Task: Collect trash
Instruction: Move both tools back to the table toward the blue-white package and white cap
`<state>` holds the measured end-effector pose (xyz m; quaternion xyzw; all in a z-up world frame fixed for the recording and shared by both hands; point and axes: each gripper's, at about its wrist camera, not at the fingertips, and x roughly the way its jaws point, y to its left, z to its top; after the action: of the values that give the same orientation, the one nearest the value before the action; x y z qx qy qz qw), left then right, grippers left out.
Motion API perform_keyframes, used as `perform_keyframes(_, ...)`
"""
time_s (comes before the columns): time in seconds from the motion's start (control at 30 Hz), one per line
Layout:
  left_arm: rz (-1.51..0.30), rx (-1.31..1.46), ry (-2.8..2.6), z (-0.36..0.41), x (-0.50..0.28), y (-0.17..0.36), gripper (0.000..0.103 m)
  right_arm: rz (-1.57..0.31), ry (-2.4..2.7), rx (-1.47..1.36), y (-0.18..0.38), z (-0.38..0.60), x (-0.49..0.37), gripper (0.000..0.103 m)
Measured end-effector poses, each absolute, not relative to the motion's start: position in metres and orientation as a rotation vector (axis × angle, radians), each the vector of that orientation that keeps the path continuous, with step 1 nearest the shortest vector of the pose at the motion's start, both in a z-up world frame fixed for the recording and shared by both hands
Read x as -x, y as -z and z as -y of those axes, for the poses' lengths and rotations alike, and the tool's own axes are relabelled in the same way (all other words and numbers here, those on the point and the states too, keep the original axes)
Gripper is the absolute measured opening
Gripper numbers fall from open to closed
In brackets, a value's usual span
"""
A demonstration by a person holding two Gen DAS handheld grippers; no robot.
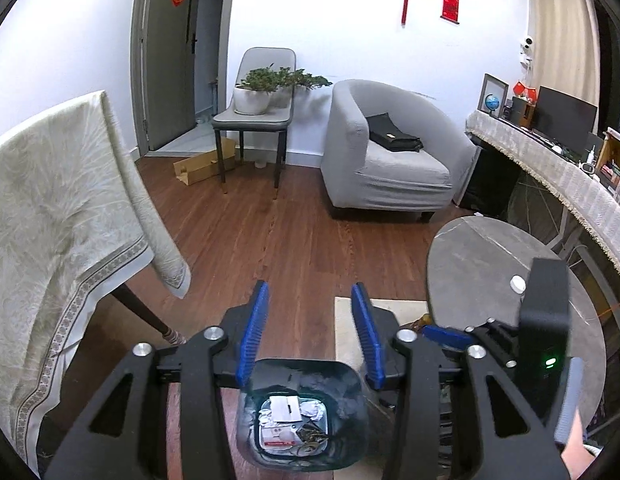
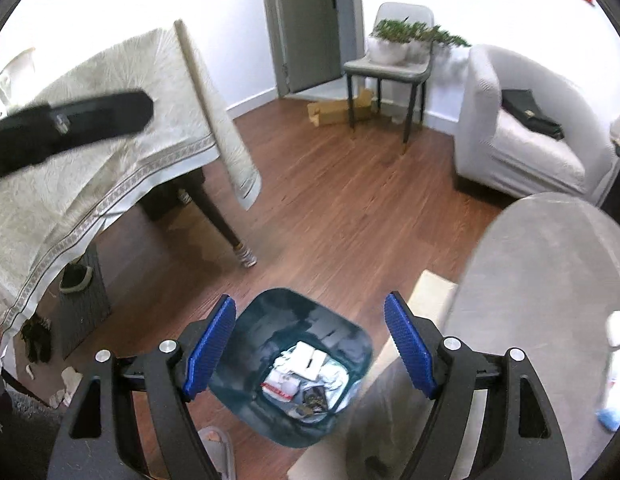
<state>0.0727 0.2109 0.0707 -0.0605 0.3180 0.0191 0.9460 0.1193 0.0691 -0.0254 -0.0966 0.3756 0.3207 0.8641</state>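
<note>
Both grippers hang over the dark blue-green plastic trash bin [image 2: 294,364] that stands on the brown wood-plank floor [image 1: 294,232]. The left gripper [image 1: 312,332] has its two blue ribbed pads apart with nothing between them; only floor and the bin's far rim show through the gap. The right gripper [image 2: 310,350] also stands with its blue pads spread wide and bare, the bin's mouth showing between them.

The trash sits at the bottom of the bin: crumpled white paper [image 2: 306,360], a flat white packet with a red stripe [image 2: 280,388] and some dark scraps [image 2: 314,400] beside it. From the left wrist view the same heap [image 1: 288,426] lies just below the pads.

To the left of the bin stands a table draped in a cream patterned tablecloth [image 1: 58,216], one dark leg [image 2: 218,216] showing under the hem. To the right is a round grey stone-look table [image 1: 482,272] with a small white cap [image 1: 517,283] lying on it. A pale rug [image 1: 350,320] lies on the floor beside the bin and runs under that table.

Further back are a grey upholstered armchair [image 1: 390,160] with a black bag [image 1: 394,133] on its seat, and a grey chair [image 1: 262,116] carrying a potted green plant in a white pot [image 1: 256,92]. A flattened cardboard box [image 1: 202,166] lies under that chair.
</note>
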Motion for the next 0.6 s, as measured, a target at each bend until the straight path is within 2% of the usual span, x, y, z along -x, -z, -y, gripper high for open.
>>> perform_keyframes(0.2,-0.655,0.110,-0.016,-0.186,-0.084,-0.069,0.052,-0.754,-0.590,0.173,0.016,-0.025,-0.129,0.081)
perform_keyframes(0.6,-0.665,0.087,0.057,-0.129,-0.109,-0.058,0.070,-0.730,-0.383,0.138,0.011,0.052,-0.144,0.092)
